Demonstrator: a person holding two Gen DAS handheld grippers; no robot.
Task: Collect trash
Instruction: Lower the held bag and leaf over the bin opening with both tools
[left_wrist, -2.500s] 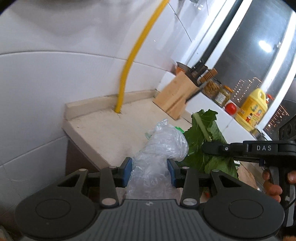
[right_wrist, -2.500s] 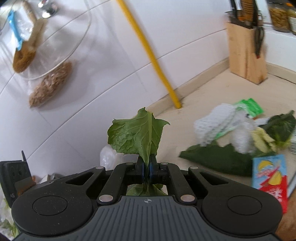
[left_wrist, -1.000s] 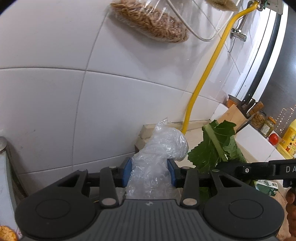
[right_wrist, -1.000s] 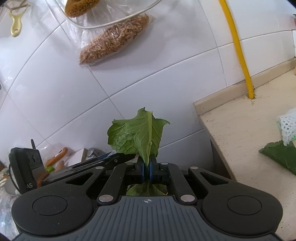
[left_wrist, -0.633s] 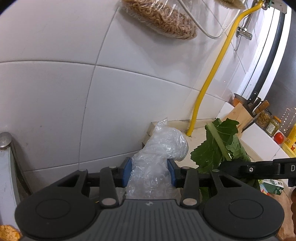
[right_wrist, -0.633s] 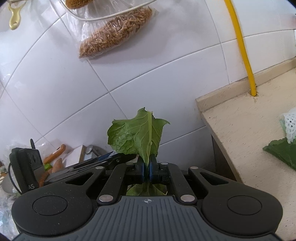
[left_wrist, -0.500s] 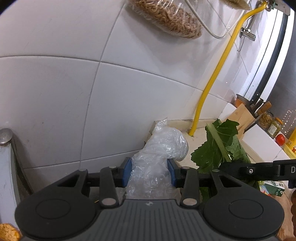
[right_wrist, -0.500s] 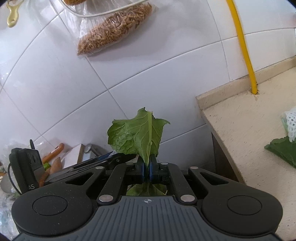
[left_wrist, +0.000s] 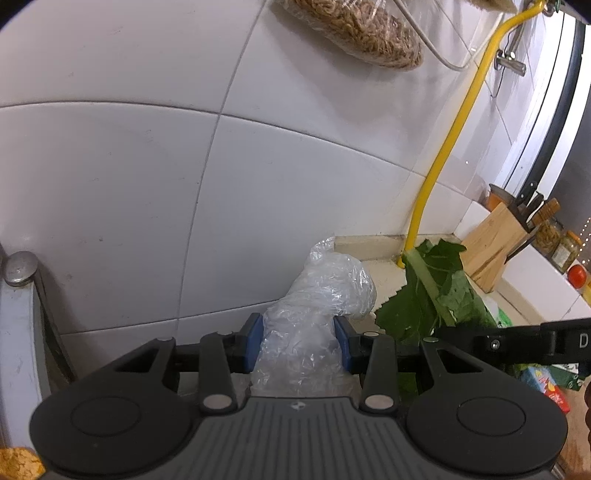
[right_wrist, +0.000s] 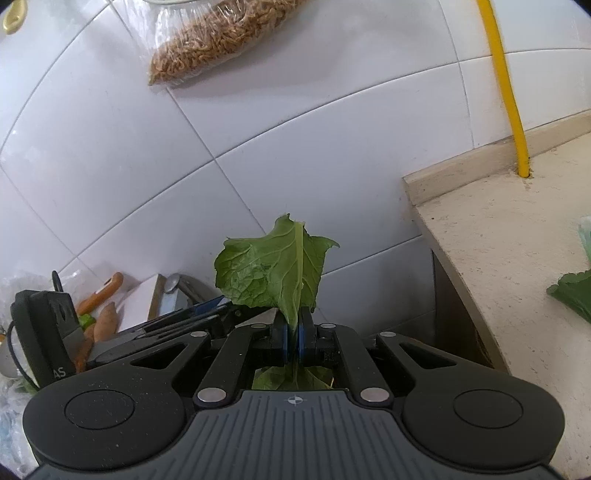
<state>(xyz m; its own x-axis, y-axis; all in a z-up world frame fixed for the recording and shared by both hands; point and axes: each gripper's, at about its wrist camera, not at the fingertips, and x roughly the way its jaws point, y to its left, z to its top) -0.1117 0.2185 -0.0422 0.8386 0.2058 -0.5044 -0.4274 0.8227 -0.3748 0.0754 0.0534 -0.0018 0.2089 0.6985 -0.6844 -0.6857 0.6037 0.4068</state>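
My left gripper (left_wrist: 298, 341) is partway open w/ both blue pads (left_wrist: 253, 341) pressed into a crumpled clear plastic bag (left_wrist: 317, 317); the bag bulges up and fwd out of the jaws, held clear of the counter, in front of the white tiled wall (left_wrist: 147, 184). My right gripper (right_wrist: 291, 339) is clamped tight on a green leaf (right_wrist: 273, 269), pads pinching its midrib; the blade stands upright above the jaws and more leaf hangs below, behind them. In the left view that same leaf (left_wrist: 436, 291) and the right gripper's black body sit just right of the bag, w/ a white "D" readable on the body at the frame edge. In the right view my left gripper's body (right_wrist: 40, 332) shows at lower left, marked "AS" in white. Both grippers are off the left end of the beige counter (right_wrist: 517, 236). Still lying on it: another green leaf (right_wrist: 574, 295) at the right edge, and in the left view a colourful carton (left_wrist: 546, 384), print too blurred to read. Farther back a yellow pipe (left_wrist: 443, 166) runs up the wall from the counter, a knife block (left_wrist: 491, 247) stands beyond it, jars (left_wrist: 554, 240) and a tomato (left_wrist: 577, 275) on the ledge; a bag of dried noodles (left_wrist: 354, 29) hangs high on the tiles.
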